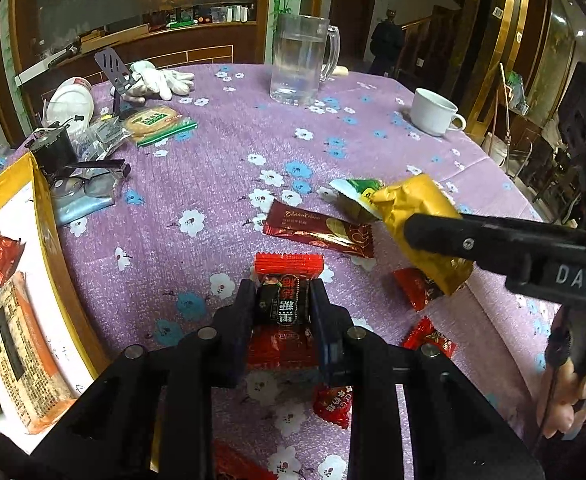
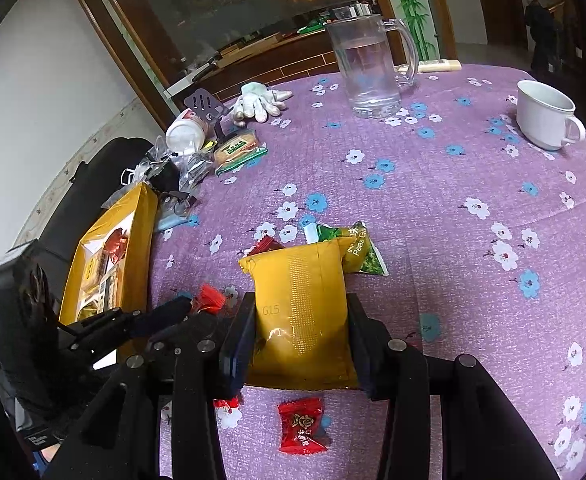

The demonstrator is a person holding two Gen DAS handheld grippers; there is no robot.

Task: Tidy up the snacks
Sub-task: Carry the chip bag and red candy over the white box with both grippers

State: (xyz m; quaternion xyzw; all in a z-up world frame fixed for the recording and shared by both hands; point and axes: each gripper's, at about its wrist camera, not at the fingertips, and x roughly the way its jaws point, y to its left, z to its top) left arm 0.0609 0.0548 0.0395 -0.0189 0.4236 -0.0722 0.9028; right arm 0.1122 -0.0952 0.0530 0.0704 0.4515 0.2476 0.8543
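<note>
My left gripper [image 1: 283,290] is shut on a small red and black candy packet [image 1: 289,264], held just above the purple flowered tablecloth [image 1: 213,184]. In the right wrist view, my right gripper [image 2: 301,300] is shut on a gold snack packet [image 2: 293,272], lifted off the cloth. An open yellow box [image 1: 47,216] with several snacks inside stands at the left. Loose on the cloth lie a long dark red wafer packet [image 1: 321,234], a green peas packet [image 2: 359,250] and small red candies [image 2: 303,424].
A glass mug of water [image 1: 301,64] and a white cup [image 1: 433,112] stand at the far side. Spectacles [image 1: 85,184], white gloves [image 1: 161,76], a biscuit packet [image 1: 157,120] and clutter sit behind the box. The table edge curves away on the right.
</note>
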